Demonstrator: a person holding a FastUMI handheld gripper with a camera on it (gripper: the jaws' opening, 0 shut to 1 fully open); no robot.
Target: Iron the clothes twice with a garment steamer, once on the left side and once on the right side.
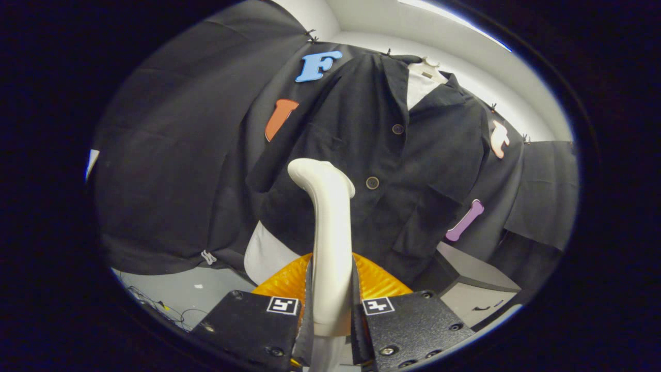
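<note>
Currently, the readings are standing as follows.

Gripper [332, 305]: its two fingers are pressing on the handle from both sides, one on each flank, with no gap showing between pad and handle.

Garment steamer [330, 243]: a pale, slender handle is rising from between the fingers and bending over at its top into a rounded head. The head is lying well beyond the fingers, just in front of the shirt's lower front; whether it is touching the cloth cannot be told.

Black shirt [356, 139]: it is hanging beyond the fingers and beyond the steamer head, facing the camera and appearing tilted. Its button placket is running just to the right of the steamer head.

Buttons [372, 182]: two are showing on the placket, one close beside the steamer head and one farther up toward the collar.

Hanger [428, 64]: a pale hanger is showing at the open collar, far beyond the fingers.

Orange ribbed part [374, 281]: it is sitting directly behind the fingers, spreading to both sides of the handle.

White panel [263, 253]: it is showing under the shirt's hem, beyond the left finger.

Grey box [475, 268]: it is standing beyond the right finger, below the shirt's side.

Floor [170, 292]: pale flooring with thin cables is lying beyond the left finger.
</note>
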